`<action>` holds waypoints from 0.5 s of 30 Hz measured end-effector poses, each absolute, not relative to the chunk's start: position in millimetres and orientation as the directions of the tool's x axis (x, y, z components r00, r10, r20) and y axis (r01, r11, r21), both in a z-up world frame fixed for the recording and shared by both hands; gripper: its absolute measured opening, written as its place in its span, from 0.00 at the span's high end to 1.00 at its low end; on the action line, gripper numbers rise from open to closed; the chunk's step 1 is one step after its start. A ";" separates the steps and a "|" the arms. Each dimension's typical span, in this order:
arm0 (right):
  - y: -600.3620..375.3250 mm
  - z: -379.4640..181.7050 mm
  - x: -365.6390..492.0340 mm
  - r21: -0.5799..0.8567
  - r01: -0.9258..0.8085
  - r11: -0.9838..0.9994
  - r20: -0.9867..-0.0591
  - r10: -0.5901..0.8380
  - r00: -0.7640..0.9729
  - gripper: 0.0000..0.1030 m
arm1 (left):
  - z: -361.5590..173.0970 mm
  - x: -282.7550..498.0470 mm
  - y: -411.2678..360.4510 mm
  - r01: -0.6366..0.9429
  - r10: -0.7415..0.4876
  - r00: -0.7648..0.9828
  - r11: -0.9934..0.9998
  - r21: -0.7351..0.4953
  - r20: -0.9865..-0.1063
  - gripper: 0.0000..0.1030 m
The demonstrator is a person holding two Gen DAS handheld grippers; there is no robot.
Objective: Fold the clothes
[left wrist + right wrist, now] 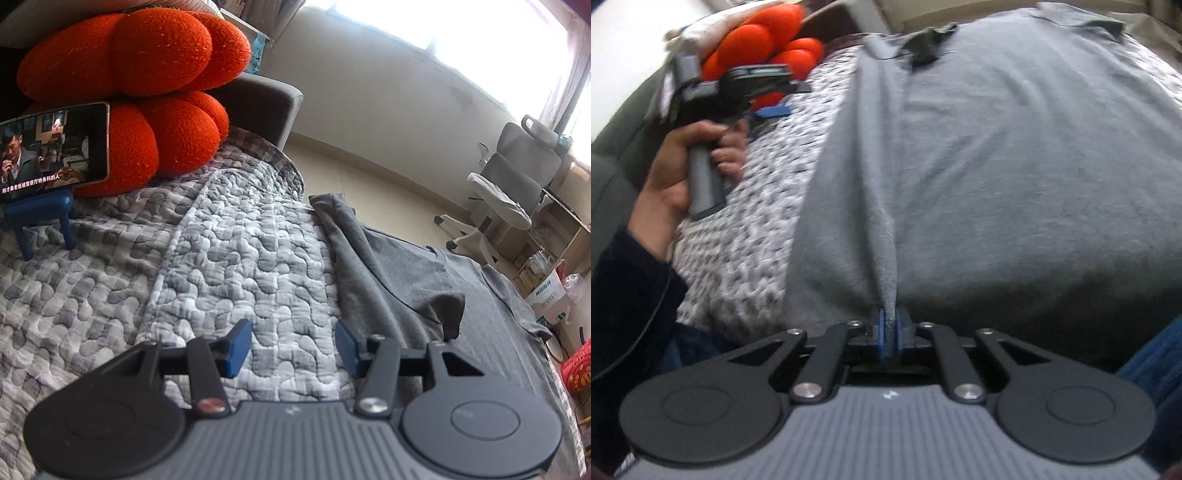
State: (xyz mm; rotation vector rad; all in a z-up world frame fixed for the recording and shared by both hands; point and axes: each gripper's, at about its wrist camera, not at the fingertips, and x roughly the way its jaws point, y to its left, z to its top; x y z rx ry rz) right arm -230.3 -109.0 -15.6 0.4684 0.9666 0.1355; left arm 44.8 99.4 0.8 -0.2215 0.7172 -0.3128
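Grey T-shirt (pixel 997 166) fold pinched in right claw (pixel 890 332), left claw (pixel 291 349) agape

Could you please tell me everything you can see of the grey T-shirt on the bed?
The grey T-shirt is plain soft knit, spread mostly flat on the quilted blanket. One side is folded inward, a sleeve lying over its body. The right gripper pinches a raised ridge of its fabric at the near edge. The left gripper hangs open beside it, not touching.

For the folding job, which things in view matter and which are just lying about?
Job: grey T-shirt; right gripper, shut on its fabric; left gripper, open over the quilt.
Lying about: orange cushions; phone on blue stand; office chair.
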 end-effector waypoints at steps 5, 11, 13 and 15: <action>-107.8 -21.1 -232.0 0.464 0.101 0.880 -0.759 0.336 0.558 0.78 | 0.0 45.4 98.2 0.205 -0.354 0.705 0.931 -0.302 -0.614 0.50; -94.7 -29.8 -233.2 0.484 0.079 0.872 -0.757 0.371 0.538 0.90 | 0.4 44.8 96.9 0.195 -0.338 0.711 0.937 -0.289 -0.617 0.51; -89.8 -32.8 -235.4 0.461 0.073 0.884 -0.772 0.360 0.525 0.93 | -0.7 45.6 97.9 0.187 -0.335 0.709 0.938 -0.291 -0.621 0.51; -88.8 -35.2 -235.3 0.444 0.068 0.894 -0.784 0.350 0.512 0.96 | -1.1 45.5 98.6 0.186 -0.336 0.706 0.937 -0.294 -0.623 0.51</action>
